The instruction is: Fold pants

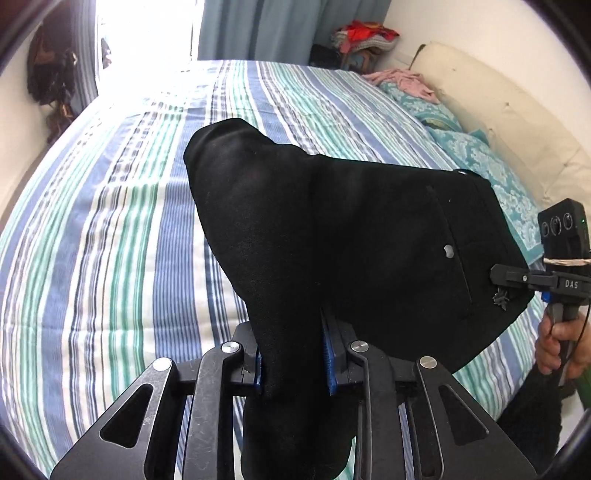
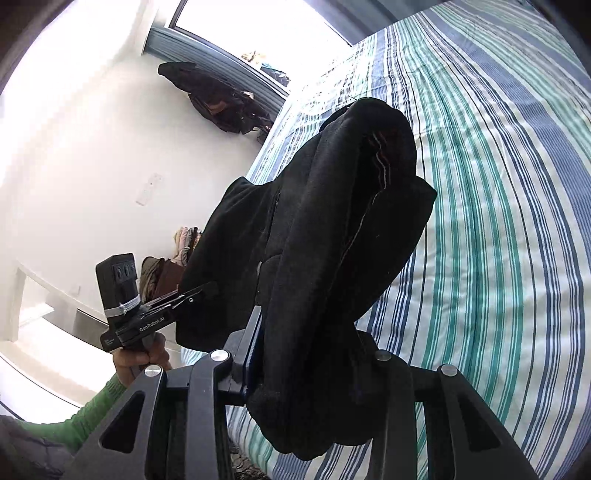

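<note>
Two grippers clamp the black pants [image 1: 332, 229], lifted above a striped bedsheet [image 1: 110, 221]: left gripper [image 1: 295, 362] pinching one fold, right gripper [image 2: 314, 373] another; blue curtains [image 1: 258, 29] behind; "DAS" and "GenRobot.AI" printed on the tools.

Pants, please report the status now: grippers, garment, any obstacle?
Left gripper and right gripper both clamped on black pants. Pants held above striped bed. Nothing in the way.

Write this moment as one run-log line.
step: lift | left gripper: shut on pants | right gripper: shut on pants | pants: above bed
</note>
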`<state>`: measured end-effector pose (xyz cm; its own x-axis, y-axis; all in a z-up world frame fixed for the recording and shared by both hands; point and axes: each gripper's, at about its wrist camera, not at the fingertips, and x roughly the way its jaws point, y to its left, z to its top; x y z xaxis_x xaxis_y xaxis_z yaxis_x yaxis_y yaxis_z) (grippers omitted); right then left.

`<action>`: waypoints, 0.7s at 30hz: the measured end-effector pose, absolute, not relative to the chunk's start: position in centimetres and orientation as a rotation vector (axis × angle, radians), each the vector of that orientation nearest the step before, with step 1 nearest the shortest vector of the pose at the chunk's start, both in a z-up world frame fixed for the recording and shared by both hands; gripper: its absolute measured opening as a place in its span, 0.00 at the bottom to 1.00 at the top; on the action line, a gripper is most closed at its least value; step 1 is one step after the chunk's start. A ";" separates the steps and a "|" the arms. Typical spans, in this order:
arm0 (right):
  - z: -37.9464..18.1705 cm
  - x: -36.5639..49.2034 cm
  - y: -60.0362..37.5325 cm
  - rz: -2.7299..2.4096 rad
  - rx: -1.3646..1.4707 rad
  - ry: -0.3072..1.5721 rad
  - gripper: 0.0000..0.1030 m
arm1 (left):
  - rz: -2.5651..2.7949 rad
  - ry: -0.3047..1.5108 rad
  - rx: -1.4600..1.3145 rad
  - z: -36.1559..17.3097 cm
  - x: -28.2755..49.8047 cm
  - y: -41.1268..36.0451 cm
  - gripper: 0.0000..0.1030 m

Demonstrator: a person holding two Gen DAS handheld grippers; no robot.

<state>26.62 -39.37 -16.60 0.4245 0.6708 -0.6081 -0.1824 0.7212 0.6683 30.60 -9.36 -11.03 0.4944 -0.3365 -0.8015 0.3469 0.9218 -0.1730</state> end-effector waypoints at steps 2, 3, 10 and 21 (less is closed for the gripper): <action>-17.7 29.0 -38.7 0.528 0.529 1.023 0.41 | -0.341 0.988 0.040 -13.2 32.2 -9.2 0.41; -18.7 29.7 -38.6 0.483 0.510 1.050 0.44 | -0.289 1.004 0.062 -14.6 32.3 -8.8 0.46; -21.7 22.4 -42.7 0.242 0.408 1.129 0.56 | -0.196 0.968 0.127 -16.3 23.3 -4.2 0.64; -9.7 12.6 -41.5 0.036 0.203 0.969 1.00 | 0.000 0.644 0.276 -2.5 18.1 -5.1 0.98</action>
<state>12.56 -41.51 -9.67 0.5673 0.1212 -0.8145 0.0603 0.9803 0.1879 18.10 -5.15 -2.52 0.8007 0.0856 -0.5929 0.0850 0.9635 0.2539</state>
